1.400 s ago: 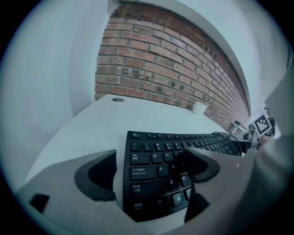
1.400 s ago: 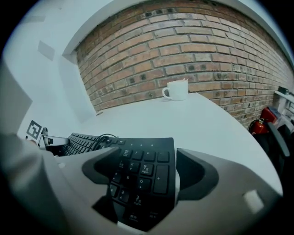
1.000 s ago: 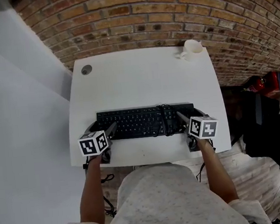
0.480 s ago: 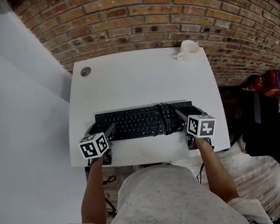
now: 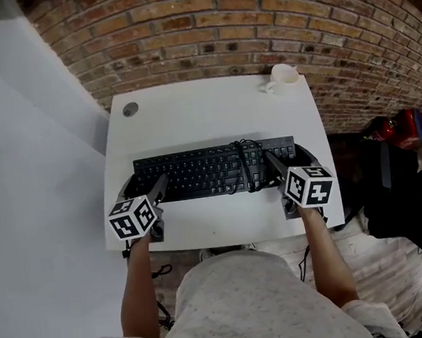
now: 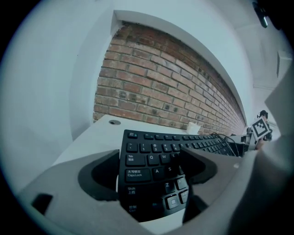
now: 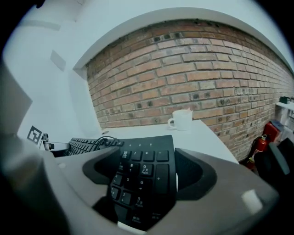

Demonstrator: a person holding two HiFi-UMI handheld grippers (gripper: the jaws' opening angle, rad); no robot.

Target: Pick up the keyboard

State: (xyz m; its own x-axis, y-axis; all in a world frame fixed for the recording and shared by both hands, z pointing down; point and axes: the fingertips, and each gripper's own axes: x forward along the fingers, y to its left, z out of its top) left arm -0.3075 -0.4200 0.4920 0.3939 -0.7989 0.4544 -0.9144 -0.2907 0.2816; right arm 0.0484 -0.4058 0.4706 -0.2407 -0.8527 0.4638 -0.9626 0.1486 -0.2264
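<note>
A black keyboard [image 5: 196,173] hangs level just above the white table [image 5: 205,116], with its cable [image 5: 246,165] coiled on top near the right end. My left gripper [image 5: 142,188] is shut across the keyboard's left end, its jaws on the front and back edges. In the left gripper view the letter keys [image 6: 151,158] sit between the grey fingers [image 6: 92,176]. My right gripper [image 5: 290,165] is shut the same way on the right end. The number pad [image 7: 142,176] fills the gap between its fingers [image 7: 197,172].
A white mug [image 5: 284,76] stands at the table's far right corner, also seen in the right gripper view [image 7: 182,119]. A round cable hole [image 5: 130,109] is at the far left. A brick wall runs behind. Right of the table are a red extinguisher [image 5: 403,123] and dark gear.
Both grippers have risen together with the keyboard between them. The keyboard has come up off the table and looks larger and nearer in the head view.
</note>
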